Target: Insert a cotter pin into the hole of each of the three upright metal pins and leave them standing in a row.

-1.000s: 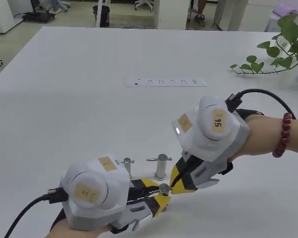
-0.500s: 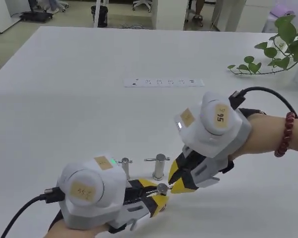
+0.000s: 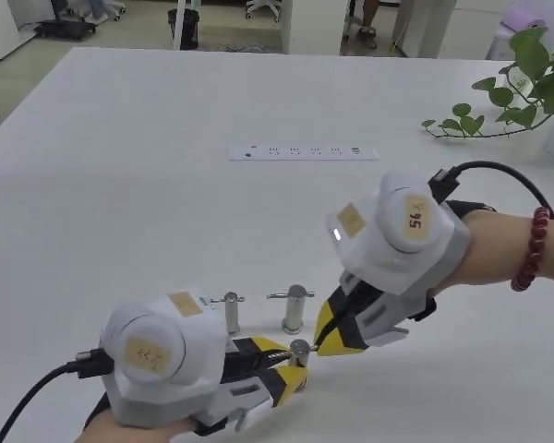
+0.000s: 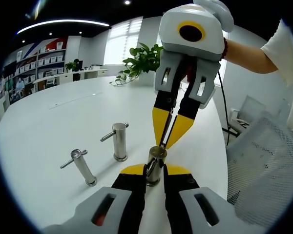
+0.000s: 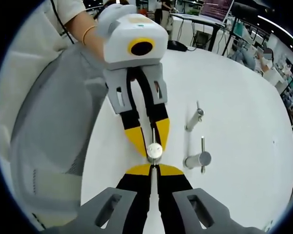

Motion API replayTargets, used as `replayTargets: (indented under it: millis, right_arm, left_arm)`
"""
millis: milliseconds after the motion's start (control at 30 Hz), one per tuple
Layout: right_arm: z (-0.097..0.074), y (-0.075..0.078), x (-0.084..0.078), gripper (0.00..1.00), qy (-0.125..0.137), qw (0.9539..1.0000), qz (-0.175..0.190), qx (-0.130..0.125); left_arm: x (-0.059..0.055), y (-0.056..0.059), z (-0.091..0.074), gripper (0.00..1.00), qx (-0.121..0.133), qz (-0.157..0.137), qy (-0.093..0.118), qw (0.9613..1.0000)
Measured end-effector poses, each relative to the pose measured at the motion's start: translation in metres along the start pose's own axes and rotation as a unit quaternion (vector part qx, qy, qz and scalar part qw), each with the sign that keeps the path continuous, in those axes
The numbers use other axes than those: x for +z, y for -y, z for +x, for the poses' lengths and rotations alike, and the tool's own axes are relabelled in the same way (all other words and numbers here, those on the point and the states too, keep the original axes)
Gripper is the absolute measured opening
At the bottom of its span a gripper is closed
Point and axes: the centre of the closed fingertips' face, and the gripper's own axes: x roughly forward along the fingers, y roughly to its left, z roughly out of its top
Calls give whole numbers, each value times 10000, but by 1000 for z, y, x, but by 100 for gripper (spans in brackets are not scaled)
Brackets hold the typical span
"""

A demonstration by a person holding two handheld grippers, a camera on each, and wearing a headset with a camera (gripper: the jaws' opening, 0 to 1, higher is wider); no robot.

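Note:
Three upright metal pins stand in a row near the table's front edge. The left pin [image 3: 232, 314] [image 4: 83, 166] and the middle pin [image 3: 294, 309] [image 4: 119, 141] each have a cotter pin through the head. My left gripper [image 3: 294, 362] [image 4: 155, 169] is shut on the third pin [image 3: 300, 348] [image 4: 156, 155] [image 5: 154, 149], low on its shaft. My right gripper [image 3: 317, 349] [image 5: 154, 168] comes from the right, shut on a thin cotter pin [image 4: 169, 126]. Its tips touch the head of the third pin. How far the cotter pin reaches into the hole is hidden.
A white power strip [image 3: 300, 150] lies at mid-table, well beyond the pins. A green plant [image 3: 526, 83] stands at the far right edge. The white table [image 3: 120, 185] is bare to the left. A black cable [image 3: 499, 175] trails from the right gripper.

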Motion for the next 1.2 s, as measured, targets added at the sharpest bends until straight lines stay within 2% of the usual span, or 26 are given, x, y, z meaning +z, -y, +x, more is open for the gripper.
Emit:
replayTargets:
  millis: [333,533,733,867,1200]
  right_arm:
    - [1,0,3,5,18,10000,-15,-15]
    - [1,-1,4,6,80,9998,191,14]
    - [2,-1,7,16,129,9993,357,-37]
    - [3,1,12,20,309,9984,473,-79]
    - [11,0,19,21,577,9972,448,-172]
  left_arm:
    - [-1,0,1,12,-28,-41,-4,10000]
    - [-2,-3,1,14,33,-17,-26,10000]
    - [-3,-9,-2,21,141,-27,-41,9999]
    - [-2,-9,-4,25,142,9,-40,9999]
    - [-1,-6,-9,30,90,98,-29,9999]
